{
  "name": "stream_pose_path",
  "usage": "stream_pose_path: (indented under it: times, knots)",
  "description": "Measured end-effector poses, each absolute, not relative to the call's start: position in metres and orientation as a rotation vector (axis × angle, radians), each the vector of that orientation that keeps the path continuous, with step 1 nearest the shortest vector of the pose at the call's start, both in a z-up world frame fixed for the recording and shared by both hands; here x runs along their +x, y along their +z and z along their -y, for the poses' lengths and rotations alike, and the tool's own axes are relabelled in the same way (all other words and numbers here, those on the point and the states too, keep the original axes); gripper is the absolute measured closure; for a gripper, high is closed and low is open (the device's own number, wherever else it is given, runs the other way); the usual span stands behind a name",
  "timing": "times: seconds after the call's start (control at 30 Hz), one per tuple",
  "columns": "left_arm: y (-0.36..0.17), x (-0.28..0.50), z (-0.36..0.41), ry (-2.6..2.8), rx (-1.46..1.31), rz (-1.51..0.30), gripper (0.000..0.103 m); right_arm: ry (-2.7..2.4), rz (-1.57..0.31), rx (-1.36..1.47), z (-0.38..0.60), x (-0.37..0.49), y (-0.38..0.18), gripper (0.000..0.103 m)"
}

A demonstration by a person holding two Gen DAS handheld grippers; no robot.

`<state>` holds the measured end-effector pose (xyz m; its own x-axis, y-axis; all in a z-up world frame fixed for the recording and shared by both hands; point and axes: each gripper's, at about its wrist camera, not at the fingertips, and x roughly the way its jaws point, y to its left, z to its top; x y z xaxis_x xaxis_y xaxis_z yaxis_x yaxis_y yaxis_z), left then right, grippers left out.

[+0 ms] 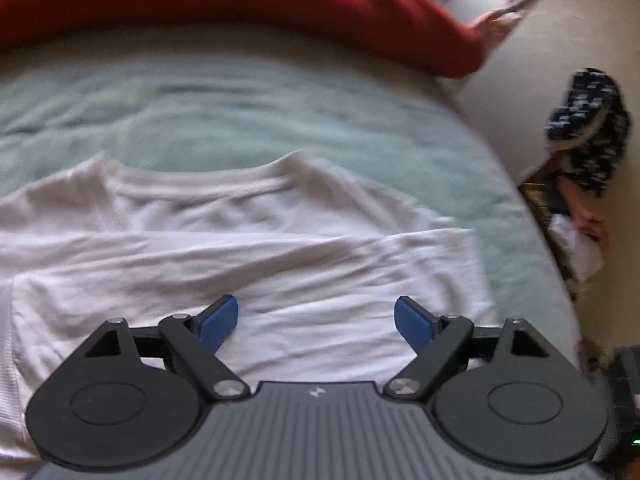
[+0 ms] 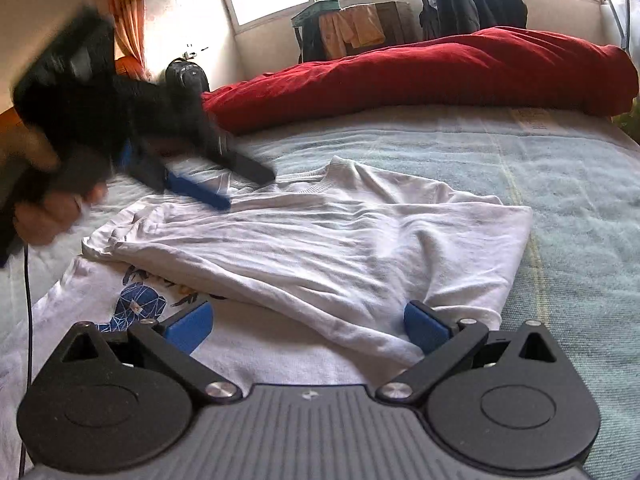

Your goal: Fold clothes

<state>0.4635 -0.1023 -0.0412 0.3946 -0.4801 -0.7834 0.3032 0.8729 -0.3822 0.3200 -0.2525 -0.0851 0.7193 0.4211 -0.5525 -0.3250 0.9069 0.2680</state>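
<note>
A white T-shirt lies on the pale blue bed cover, partly folded over itself, with a blue printed design showing at its lower left. My right gripper is open and empty just above the shirt's near edge. My left gripper shows blurred at the left of the right wrist view, open, over the shirt's collar side. In the left wrist view the left gripper is open and empty over the white T-shirt.
A red duvet lies rolled along the far side of the bed. A dark backpack, a clothes rack with jackets and a stand with orange clothes are beyond. The bed's right edge drops to a cluttered floor.
</note>
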Motion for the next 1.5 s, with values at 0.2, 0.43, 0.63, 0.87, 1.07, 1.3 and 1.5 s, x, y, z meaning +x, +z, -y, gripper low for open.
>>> stream_pose_path:
  times: [0.2, 0.43, 0.63, 0.87, 1.07, 1.3, 1.5]
  knots:
    - [-0.027, 0.484, 0.073, -0.403, -0.224, -0.942, 0.019, 0.419, -0.642, 0.161, 0.254, 0.32, -0.087, 0.0]
    - [-0.031, 0.489, 0.044, -0.332, -0.218, -0.981, 0.017, 0.413, -0.642, 0.145, 0.253, 0.319, -0.087, 0.0]
    - [-0.057, 0.506, 0.031, -0.199, -0.201, -0.984, 0.018, 0.418, -0.639, 0.153, 0.254, 0.32, -0.088, 0.0]
    - [0.016, 0.451, 0.015, -0.219, -0.102, -0.92, 0.018, 0.432, -0.655, 0.157, 0.254, 0.316, -0.075, 0.0]
    - [0.09, 0.369, -0.016, -0.294, -0.005, -0.858, 0.012, 0.449, -0.582, 0.203, 0.258, 0.263, -0.018, 0.0]
    - [0.035, 0.301, -0.001, -0.313, 0.226, -0.811, 0.011, 0.412, -0.645, 0.146, 0.195, 0.239, -0.002, 0.0]
    - [-0.049, 0.261, 0.01, -0.314, 0.373, -0.79, 0.012, 0.277, -0.84, 0.007, 0.155, 0.243, -0.056, 0.0]
